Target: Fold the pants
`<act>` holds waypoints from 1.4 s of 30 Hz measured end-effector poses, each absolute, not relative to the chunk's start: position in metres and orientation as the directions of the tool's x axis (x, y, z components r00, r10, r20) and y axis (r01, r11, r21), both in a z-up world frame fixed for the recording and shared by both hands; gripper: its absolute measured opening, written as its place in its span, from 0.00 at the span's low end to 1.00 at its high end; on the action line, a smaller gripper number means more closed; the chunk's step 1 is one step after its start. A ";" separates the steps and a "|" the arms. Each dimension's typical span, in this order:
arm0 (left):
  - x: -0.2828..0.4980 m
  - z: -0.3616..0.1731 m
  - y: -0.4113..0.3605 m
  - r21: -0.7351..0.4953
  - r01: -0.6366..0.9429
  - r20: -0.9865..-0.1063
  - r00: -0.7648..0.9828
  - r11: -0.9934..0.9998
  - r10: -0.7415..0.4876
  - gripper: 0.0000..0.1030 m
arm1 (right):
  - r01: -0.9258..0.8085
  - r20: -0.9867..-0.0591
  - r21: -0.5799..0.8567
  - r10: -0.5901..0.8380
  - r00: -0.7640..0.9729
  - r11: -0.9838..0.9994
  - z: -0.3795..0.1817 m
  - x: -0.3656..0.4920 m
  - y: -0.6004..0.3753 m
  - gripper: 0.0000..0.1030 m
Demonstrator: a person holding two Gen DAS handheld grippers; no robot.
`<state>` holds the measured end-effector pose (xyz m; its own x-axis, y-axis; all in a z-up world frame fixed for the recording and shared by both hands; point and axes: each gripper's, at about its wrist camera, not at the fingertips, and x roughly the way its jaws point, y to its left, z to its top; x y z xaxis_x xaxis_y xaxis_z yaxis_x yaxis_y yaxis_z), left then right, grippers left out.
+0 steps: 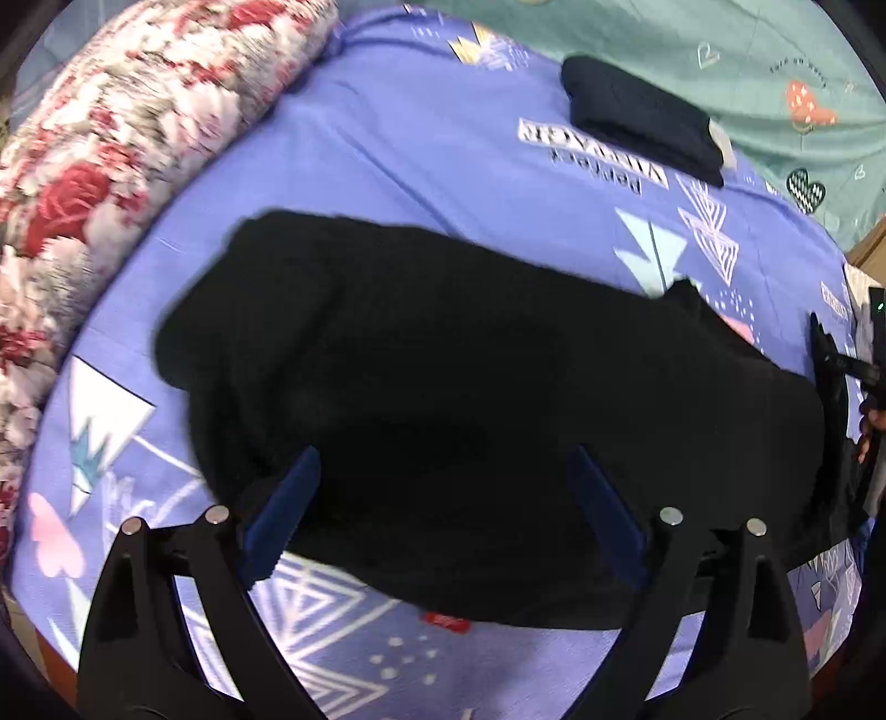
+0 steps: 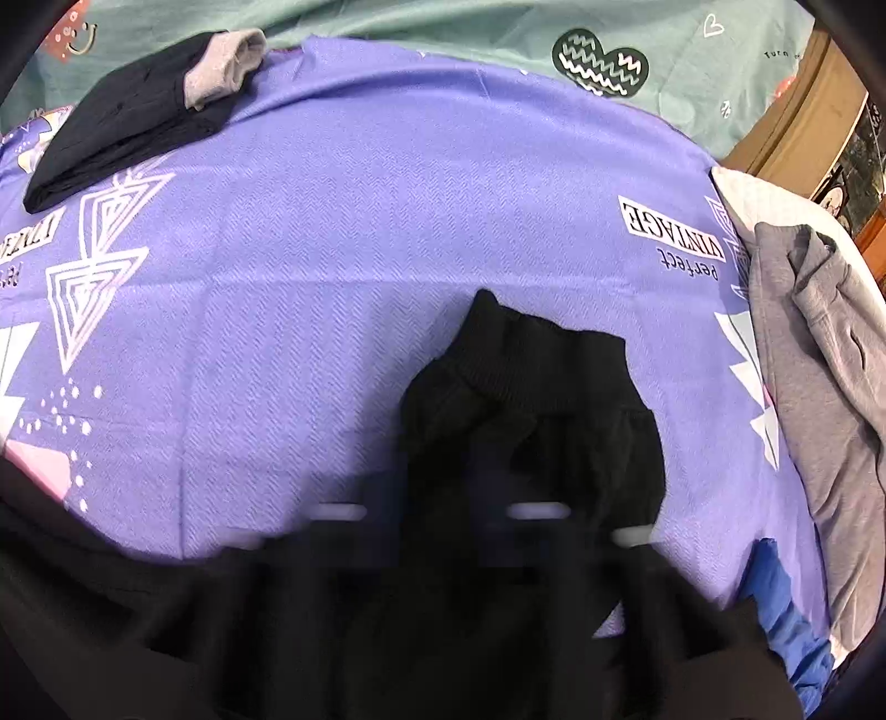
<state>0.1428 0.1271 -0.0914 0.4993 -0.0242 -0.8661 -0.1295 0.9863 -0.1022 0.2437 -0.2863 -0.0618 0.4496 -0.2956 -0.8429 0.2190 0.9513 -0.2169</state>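
Black pants (image 1: 470,399): lying spread across the purple patterned bedsheet (image 1: 421,149), running from the left side of the left wrist view over to its right edge, a small red label (image 1: 446,621) showing at the near hem. Left gripper (image 1: 446,498): hanging directly above the near part of the pants, its blue-padded fingers (image 1: 288,509) standing wide apart, one on either side of the dark cloth; nothing is being pinched between them. Right gripper (image 2: 443,531): appearing in its own view only as a dark, smeared shape low in the frame, its jaws drawn fully together; the black cloth is lying right under and ahead of it, the ribbed cuff (image 2: 531,360) poking out beyond the tips, but whether any fabric is caught between the fingers cannot be told through the blur. Other items: a folded dark garment (image 1: 642,119) sitting well apart at the far end of the sheet; a floral quilt (image 1: 127,127) bunching along the left; a grey garment (image 2: 819,376) lying at the right edge; a teal sheet (image 2: 498,39) stretching beyond.
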 end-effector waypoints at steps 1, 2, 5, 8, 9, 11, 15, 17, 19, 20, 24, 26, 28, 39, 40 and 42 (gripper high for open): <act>0.144 -0.095 0.126 -0.095 -0.127 -0.869 0.494 0.987 -0.020 0.92 | 0.226 -0.836 -0.210 -0.295 0.463 0.951 -0.058 0.240 -0.290 0.06; 0.144 -0.098 0.124 -0.084 -0.125 -0.871 0.492 0.989 -0.012 0.93 | 0.227 -0.825 -0.185 -0.277 0.492 0.956 -0.051 0.234 -0.294 0.06; 0.147 -0.106 0.122 -0.052 -0.108 -0.877 0.481 0.993 0.007 0.93 | 0.229 -0.746 -0.070 -0.203 0.635 0.971 -0.008 0.194 -0.308 0.06; 0.150 -0.107 0.126 -0.046 -0.091 -0.877 0.480 0.995 0.004 0.93 | 0.245 -0.647 0.034 -0.166 0.745 0.969 0.039 0.134 -0.331 0.06; 0.151 -0.107 0.129 -0.050 -0.092 -0.878 0.478 0.994 0.000 0.93 | 0.259 -0.612 0.066 -0.166 0.773 0.964 0.053 0.109 -0.343 0.06; 0.153 -0.107 0.131 -0.051 -0.091 -0.881 0.474 0.995 -0.001 0.93 | 0.267 -0.567 0.153 -0.137 0.812 0.951 0.064 0.067 -0.362 0.06; 0.158 -0.108 0.130 -0.023 -0.078 -0.887 0.462 0.997 0.015 0.93 | 0.307 -0.587 0.337 -0.056 0.808 0.890 0.031 -0.006 -0.403 0.06; 0.159 -0.108 0.130 -0.015 -0.071 -0.889 0.458 0.997 0.020 0.93 | 0.366 -0.660 0.362 -0.042 0.750 0.857 -0.001 -0.017 -0.417 0.06; 0.161 -0.108 0.131 -0.012 -0.068 -0.890 0.456 0.998 0.020 0.93 | 0.423 -0.737 0.350 -0.033 0.675 0.836 -0.035 -0.021 -0.424 0.06; 0.162 -0.108 0.132 -0.013 -0.069 -0.890 0.455 0.998 0.020 0.93 | 0.445 -0.759 0.336 -0.041 0.650 0.830 -0.045 -0.023 -0.424 0.06; 0.160 -0.106 0.135 -0.027 -0.082 -0.888 0.460 0.996 0.013 0.93 | 0.408 -0.739 0.357 -0.013 0.674 0.840 -0.034 -0.027 -0.421 0.35; 0.158 -0.105 0.135 -0.029 -0.089 -0.885 0.466 0.996 0.016 0.93 | 0.401 -0.710 0.345 -0.044 0.703 0.849 -0.018 -0.031 -0.417 0.55; 0.155 -0.104 0.136 -0.039 -0.102 -0.881 0.474 0.994 0.014 0.93 | 0.408 -0.709 0.304 -0.082 0.701 0.861 -0.011 -0.028 -0.413 0.55; 0.149 -0.108 0.137 -0.046 -0.110 -0.875 0.484 0.993 0.013 0.93 | 0.503 -0.763 0.272 -0.135 0.632 0.821 -0.034 0.011 -0.437 0.29; 0.150 -0.109 0.136 -0.042 -0.109 -0.875 0.483 0.993 0.016 0.93 | 0.501 -0.765 0.263 -0.138 0.629 0.825 -0.034 0.015 -0.437 0.21; 0.151 -0.110 0.137 -0.036 -0.112 -0.874 0.486 0.993 0.023 0.93 | 0.488 -0.745 0.274 -0.139 0.653 0.829 -0.028 0.015 -0.436 0.15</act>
